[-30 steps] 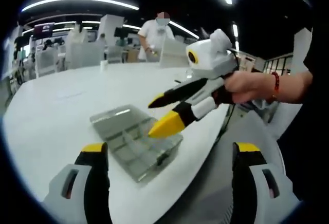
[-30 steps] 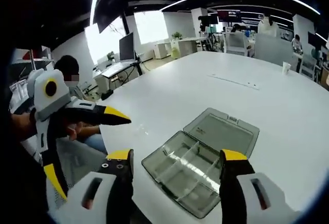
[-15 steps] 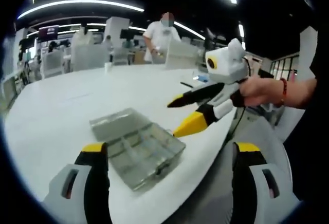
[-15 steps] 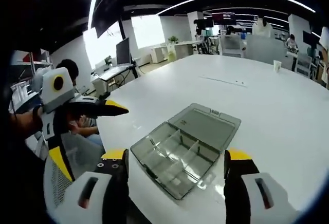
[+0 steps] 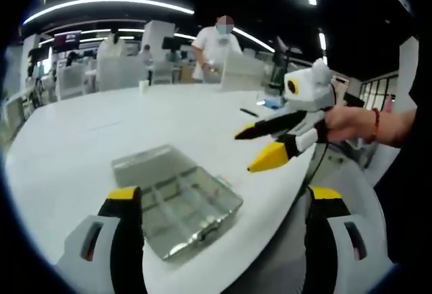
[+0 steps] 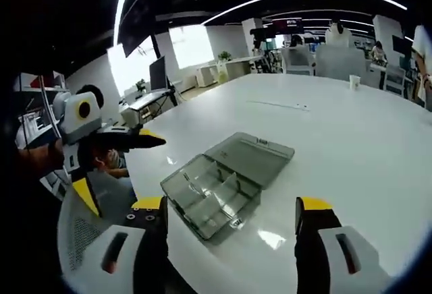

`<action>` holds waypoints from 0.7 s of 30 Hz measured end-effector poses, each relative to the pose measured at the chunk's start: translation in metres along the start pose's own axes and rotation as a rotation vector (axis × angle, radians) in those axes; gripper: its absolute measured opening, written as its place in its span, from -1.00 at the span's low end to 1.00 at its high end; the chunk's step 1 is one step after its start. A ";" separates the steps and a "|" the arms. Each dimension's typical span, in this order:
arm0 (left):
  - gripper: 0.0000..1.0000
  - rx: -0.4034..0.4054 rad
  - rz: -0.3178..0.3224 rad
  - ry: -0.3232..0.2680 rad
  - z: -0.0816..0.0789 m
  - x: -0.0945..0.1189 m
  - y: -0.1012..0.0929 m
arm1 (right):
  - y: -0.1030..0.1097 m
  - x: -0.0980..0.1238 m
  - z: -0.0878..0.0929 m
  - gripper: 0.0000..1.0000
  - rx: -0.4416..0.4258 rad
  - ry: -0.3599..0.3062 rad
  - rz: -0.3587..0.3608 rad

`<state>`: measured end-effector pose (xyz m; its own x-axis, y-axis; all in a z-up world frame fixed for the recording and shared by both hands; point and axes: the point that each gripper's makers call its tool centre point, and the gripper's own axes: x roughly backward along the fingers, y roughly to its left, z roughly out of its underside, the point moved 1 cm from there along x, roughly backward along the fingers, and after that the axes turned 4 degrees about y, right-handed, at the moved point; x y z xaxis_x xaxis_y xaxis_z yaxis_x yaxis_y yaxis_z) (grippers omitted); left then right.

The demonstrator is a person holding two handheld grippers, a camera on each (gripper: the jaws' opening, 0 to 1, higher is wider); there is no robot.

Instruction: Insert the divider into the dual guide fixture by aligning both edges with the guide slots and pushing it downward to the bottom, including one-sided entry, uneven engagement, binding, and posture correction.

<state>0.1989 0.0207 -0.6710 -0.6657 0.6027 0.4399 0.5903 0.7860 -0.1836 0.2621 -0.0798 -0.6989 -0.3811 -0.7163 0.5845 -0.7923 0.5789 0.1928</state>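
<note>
Presumably the transparent compartment box [image 6: 219, 186], lid laid open near the white desk [image 6: 337, 139] edge, is light, stiff and slippery, and its thin dividers should be held by the upper edge, while left claw [image 5: 223, 203] and right claw [image 6: 229, 213] are kept wide apart, empty.

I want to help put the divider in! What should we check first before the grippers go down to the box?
1. Box lying open on the white table, lid flat behind it: ok.
2. Left gripper open, nothing between its jaws: ok.
3. Right gripper open, nothing held: ok.
4. Divider picked up, ready to slot in: not ok, neither gripper holds one.
5. Loose divider to pick up: cannot tell, the clear compartments are too blurry.
6. Grippers near the box: not ok, both hover off the table's edge.
</note>
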 end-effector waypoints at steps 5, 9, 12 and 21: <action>0.98 -0.009 0.015 0.012 0.002 -0.014 -0.012 | -0.020 0.009 0.017 0.47 -0.011 0.033 0.043; 0.98 0.004 0.037 0.022 0.005 -0.024 -0.024 | -0.034 0.016 0.029 0.46 0.000 0.052 0.075; 0.98 0.000 0.058 0.052 0.010 -0.031 -0.032 | -0.044 0.021 0.037 0.45 -0.009 0.059 0.097; 0.98 -0.012 0.065 0.054 0.004 -0.044 -0.031 | -0.067 0.030 0.055 0.40 -0.033 0.067 0.160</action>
<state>0.2077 -0.0297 -0.6880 -0.6004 0.6438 0.4744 0.6371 0.7436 -0.2028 0.2780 -0.1616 -0.7377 -0.4677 -0.5870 0.6609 -0.7078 0.6966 0.1178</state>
